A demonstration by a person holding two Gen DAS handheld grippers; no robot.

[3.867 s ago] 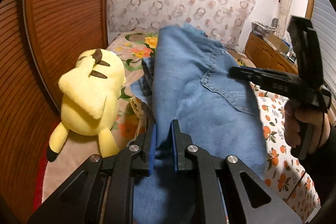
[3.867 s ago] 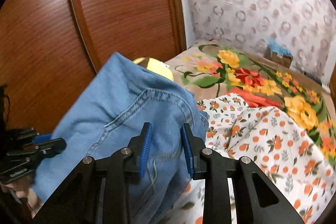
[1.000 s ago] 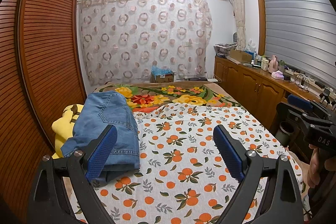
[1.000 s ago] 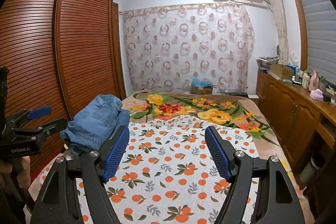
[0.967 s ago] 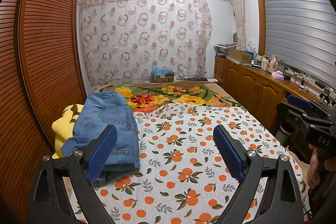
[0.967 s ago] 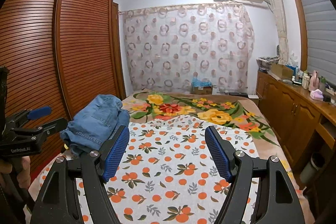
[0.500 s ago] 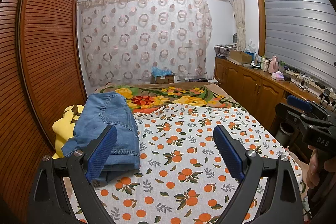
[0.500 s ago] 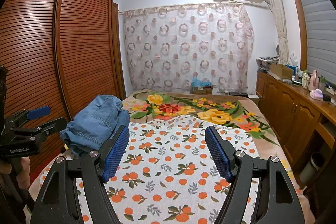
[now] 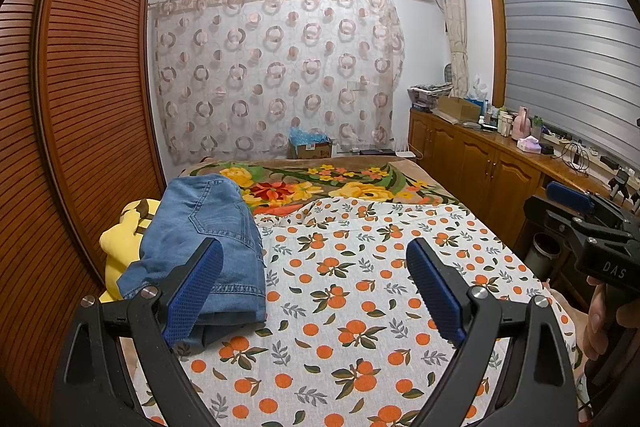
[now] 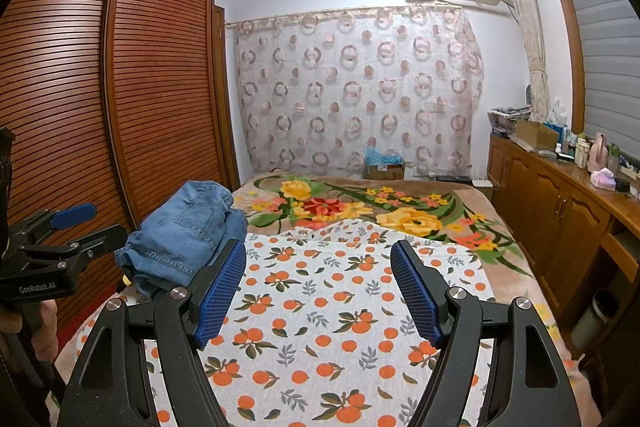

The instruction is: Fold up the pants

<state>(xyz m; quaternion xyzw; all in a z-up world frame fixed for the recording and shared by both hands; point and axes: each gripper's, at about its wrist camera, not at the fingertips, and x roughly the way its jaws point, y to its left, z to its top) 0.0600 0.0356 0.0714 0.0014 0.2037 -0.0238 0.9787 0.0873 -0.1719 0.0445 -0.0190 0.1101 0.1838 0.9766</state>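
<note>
The blue denim pants lie folded in a stack at the left edge of the bed, partly on top of a yellow plush toy. They also show in the right wrist view. My left gripper is open and empty, held back from the bed's near side. My right gripper is open and empty, likewise held back over the near part of the bed. Each gripper shows at the edge of the other's view, the right one and the left one.
The bed carries an orange-print sheet over a floral blanket. A slatted wooden wardrobe stands along the left. Wooden cabinets with clutter line the right wall. A curtain and a cardboard box are at the far end.
Both grippers let go of the pants and pulled back from the bed; over the last second they stay open and nearly still.
</note>
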